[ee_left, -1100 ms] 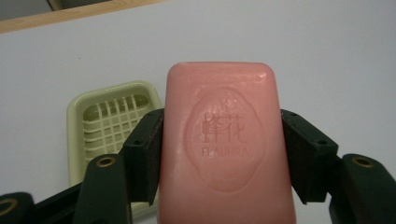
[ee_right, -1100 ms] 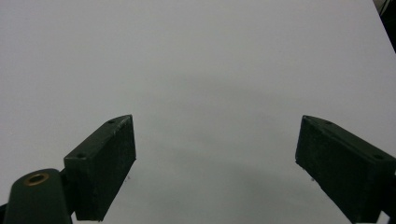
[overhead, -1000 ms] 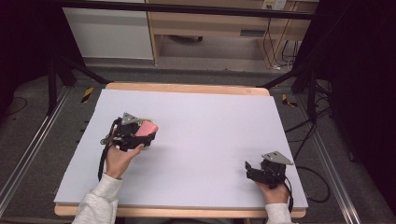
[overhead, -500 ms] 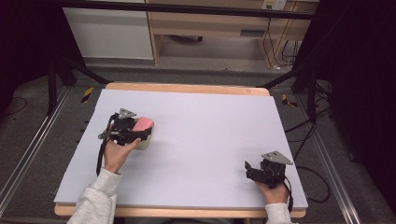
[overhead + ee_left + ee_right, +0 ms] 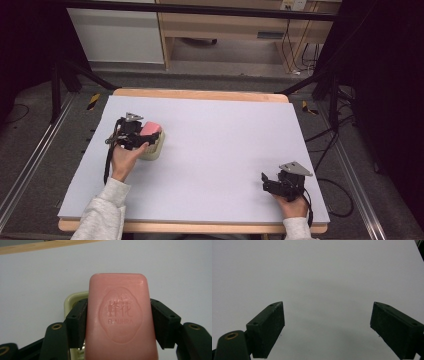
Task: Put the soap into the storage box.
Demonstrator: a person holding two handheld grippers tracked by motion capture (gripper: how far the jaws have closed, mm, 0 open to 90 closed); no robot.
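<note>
- While you are pinching the pink soap bar by its long sides in your left gripper, its long axis is running straight out along the jaws, stamped face up.
- You are holding the bar directly over the cream soap dish, whose pale rim is peeking out under the bar's left edge in the left gripper view, so the dish is lying just below and slightly to that side of the soap.
- You are carrying the whole job on the left half of the desk; the left hand is by far the nearer to the dish.
- You are resting your right gripper near the desk's front right corner, well apart from the dish, its jaws spread wide over bare desk and pinching nothing.
</note>
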